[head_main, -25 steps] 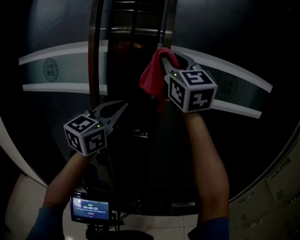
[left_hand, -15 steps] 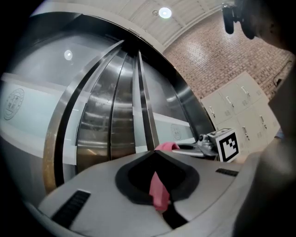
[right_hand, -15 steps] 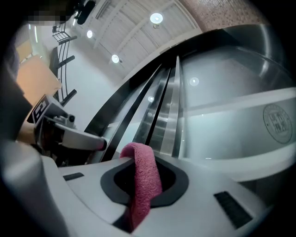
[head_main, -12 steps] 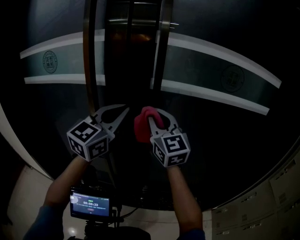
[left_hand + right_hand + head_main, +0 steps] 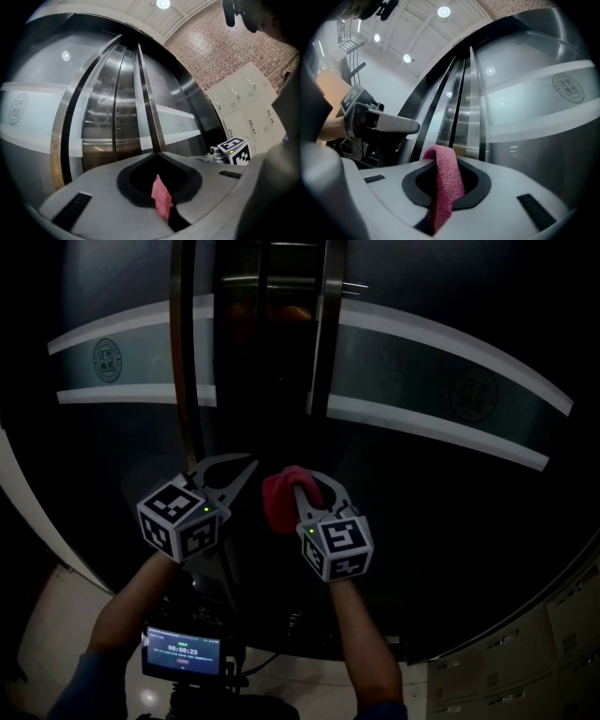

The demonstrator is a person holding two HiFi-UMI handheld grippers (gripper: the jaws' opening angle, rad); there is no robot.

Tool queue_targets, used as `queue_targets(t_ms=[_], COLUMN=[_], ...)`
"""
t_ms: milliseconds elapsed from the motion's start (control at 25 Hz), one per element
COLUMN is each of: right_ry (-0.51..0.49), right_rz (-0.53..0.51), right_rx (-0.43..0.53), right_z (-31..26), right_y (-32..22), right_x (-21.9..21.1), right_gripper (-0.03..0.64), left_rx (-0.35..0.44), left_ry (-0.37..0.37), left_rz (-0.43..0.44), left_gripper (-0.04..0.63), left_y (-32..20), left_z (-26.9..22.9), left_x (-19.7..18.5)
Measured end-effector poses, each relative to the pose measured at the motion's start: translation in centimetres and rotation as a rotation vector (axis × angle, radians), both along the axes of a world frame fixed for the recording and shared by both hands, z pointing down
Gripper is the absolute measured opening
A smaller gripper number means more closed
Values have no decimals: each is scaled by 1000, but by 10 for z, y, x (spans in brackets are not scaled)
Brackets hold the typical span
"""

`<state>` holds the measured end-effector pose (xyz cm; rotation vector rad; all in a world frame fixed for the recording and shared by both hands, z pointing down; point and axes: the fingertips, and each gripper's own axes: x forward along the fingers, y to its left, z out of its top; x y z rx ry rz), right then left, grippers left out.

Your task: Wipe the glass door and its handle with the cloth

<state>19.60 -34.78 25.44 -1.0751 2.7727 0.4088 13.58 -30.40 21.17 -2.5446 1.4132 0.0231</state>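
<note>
The dark glass door (image 5: 441, 521) carries frosted bands and two upright metal handles, a left one (image 5: 180, 352) and a right one (image 5: 325, 334). My right gripper (image 5: 300, 479) is shut on a pink cloth (image 5: 279, 501), below the lower end of the right handle. In the right gripper view the cloth (image 5: 447, 187) drapes over the closed jaws of my right gripper (image 5: 458, 158). My left gripper (image 5: 251, 462) is just left of it with its tips together, and in the left gripper view the left gripper (image 5: 157, 153) points at the handles. A pink sliver (image 5: 161, 199) shows in its jaw opening.
A small screen on a stand (image 5: 181, 652) sits low in front of me, over a pale floor. Grey lockers (image 5: 562, 624) stand at the lower right. The left gripper view shows a brick wall (image 5: 220, 51) and lockers (image 5: 243, 93) to the right of the door.
My right gripper has come down with the cloth from beside the right handle to a spot next to my left gripper. The left gripper has barely moved.
</note>
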Motion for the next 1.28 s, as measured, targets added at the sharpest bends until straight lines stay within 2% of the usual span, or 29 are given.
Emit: queue_targets(t_ms=[160,360,600,800,1000,1120,1280], right_ry=[-36,-98,-105,-53,-25,-28,-27], right_rz=[-67,-187,-200,-98,25,76,93], right_rx=[43,119,283,402,436,396,368], right_z=[-37,-126,-260,-349,-401,-399,-365], right_y=[23,46,67,64,52,36,27], right_x=[-21,-69,-143,-195,-222,-228,-231], right_gripper=[26,27,28,28,28,28,28], left_rx=[-1,8,20,42,46,55,48], left_ry=[1,29,10,18,32,36,39], left_rz=[-34,-58,-50,-22,32,76,138], left_gripper=[12,12,12,12,12,12,12], left_y=[4,11,15,13,2,-4,-13], left_z=[-7,-26,-37,-46,-51,-54,-49], left_x=[-24,-73,-144,-197,-229,-235,-232])
